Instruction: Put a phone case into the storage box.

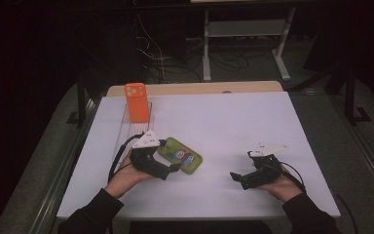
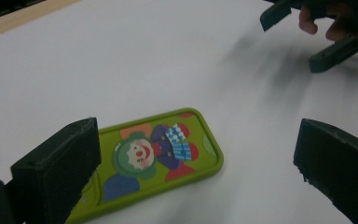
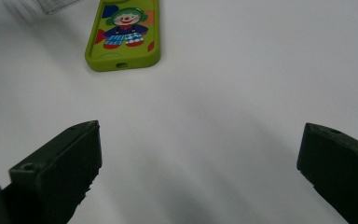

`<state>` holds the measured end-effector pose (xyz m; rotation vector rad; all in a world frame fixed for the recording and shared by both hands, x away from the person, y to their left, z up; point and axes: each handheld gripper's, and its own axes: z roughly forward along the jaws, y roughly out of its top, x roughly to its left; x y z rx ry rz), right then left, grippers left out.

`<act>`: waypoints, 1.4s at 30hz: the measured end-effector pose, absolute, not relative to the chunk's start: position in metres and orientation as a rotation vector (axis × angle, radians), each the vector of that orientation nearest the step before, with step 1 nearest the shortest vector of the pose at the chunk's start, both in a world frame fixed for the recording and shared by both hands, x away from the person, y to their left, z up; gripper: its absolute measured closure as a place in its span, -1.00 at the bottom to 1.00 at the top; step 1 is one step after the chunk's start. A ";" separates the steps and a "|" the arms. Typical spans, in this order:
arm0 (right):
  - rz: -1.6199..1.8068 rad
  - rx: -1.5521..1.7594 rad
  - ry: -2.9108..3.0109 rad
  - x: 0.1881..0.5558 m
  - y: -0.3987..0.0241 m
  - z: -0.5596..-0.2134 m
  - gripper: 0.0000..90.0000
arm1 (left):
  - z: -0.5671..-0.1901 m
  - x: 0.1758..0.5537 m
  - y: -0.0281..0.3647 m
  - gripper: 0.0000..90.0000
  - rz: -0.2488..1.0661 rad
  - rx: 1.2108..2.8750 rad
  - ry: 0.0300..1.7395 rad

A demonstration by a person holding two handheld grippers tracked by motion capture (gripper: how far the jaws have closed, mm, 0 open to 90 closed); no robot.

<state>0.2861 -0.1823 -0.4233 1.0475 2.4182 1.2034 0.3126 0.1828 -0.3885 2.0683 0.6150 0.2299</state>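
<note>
A green phone case (image 1: 181, 155) printed with a clown lies flat on the white table (image 1: 233, 122), left of centre. My left gripper (image 1: 170, 171) is open right beside its near end. In the left gripper view the case (image 2: 161, 156) lies low between the wide-apart jaws of that gripper (image 2: 196, 149), partly behind the left one. My right gripper (image 1: 237, 179) is open and holds nothing, resting to the right and pointing left at the case (image 3: 123, 32), which lies well beyond its tips (image 3: 200, 140). An orange phone case (image 1: 137, 102) stands upright at the back left.
The orange case stands in a clear plastic rack (image 1: 126, 127) along the table's left side; its corner (image 3: 58, 4) appears in the right gripper view. The right gripper (image 2: 298, 37) shows far off in the left gripper view. A wooden strip (image 1: 199, 88) edges the far side.
</note>
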 end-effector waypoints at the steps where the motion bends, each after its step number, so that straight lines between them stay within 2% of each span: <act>1: 1.201 1.053 2.421 0.286 -0.182 -0.422 -1.00 | -0.390 0.312 0.184 -1.00 0.222 2.060 0.623; 7: 1.185 1.077 2.457 0.291 -0.172 -0.414 -1.00 | -0.394 0.314 0.190 -0.99 0.258 2.064 0.620; 23: 1.176 1.046 2.513 0.324 -0.118 -0.401 -1.00 | -0.395 0.314 0.188 -1.00 0.224 2.047 0.598; 42: 1.132 0.983 2.590 0.356 -0.053 -0.411 -1.00 | -0.395 0.315 0.189 -1.00 0.213 2.047 0.594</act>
